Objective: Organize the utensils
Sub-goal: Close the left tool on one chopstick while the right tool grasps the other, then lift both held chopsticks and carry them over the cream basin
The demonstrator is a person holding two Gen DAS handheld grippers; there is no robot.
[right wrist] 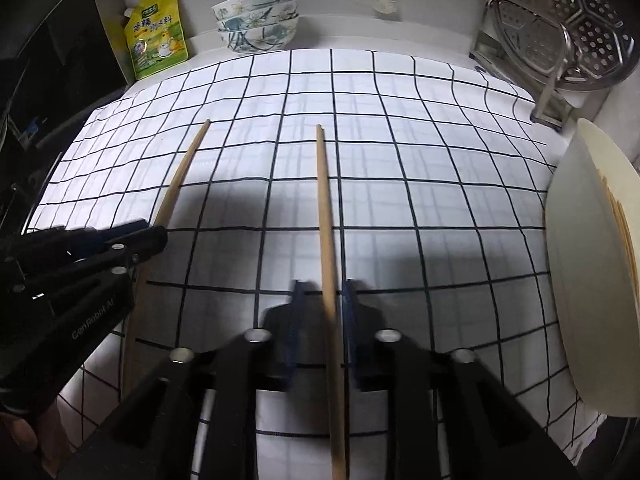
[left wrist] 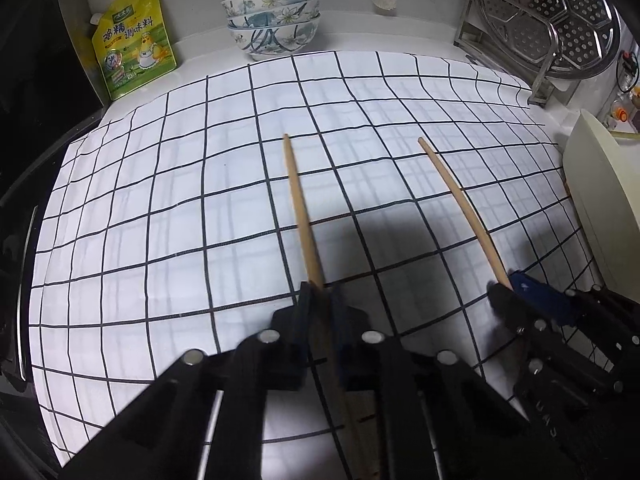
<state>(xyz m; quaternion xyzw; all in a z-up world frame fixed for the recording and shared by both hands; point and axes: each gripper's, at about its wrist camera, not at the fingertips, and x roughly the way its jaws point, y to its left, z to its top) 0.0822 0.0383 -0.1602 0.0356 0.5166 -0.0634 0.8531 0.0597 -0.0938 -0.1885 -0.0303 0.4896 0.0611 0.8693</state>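
Over the checked cloth [left wrist: 168, 208] that covers the tabletop, each gripper carries one wooden chopstick, tips pointing toward the back wall. The left gripper [left wrist: 320, 292] has its jaws clenched on the left chopstick [left wrist: 298, 200], gripping near the thick end so the long shaft projects forward. The right gripper [right wrist: 323, 288] straddles the right chopstick [right wrist: 325, 216]; slim gaps show on both sides in its own view, though from the left wrist view it appears pinched, so the grip looks loose at best. Both sticks lie nearly parallel, probably to pair them. A cream plate [right wrist: 580, 280] at the right edge already holds what look like more sticks, so it seems the likely destination. Stacked bowls [left wrist: 272, 20] and a yellow seasoning pouch [left wrist: 132, 40] stand well behind.
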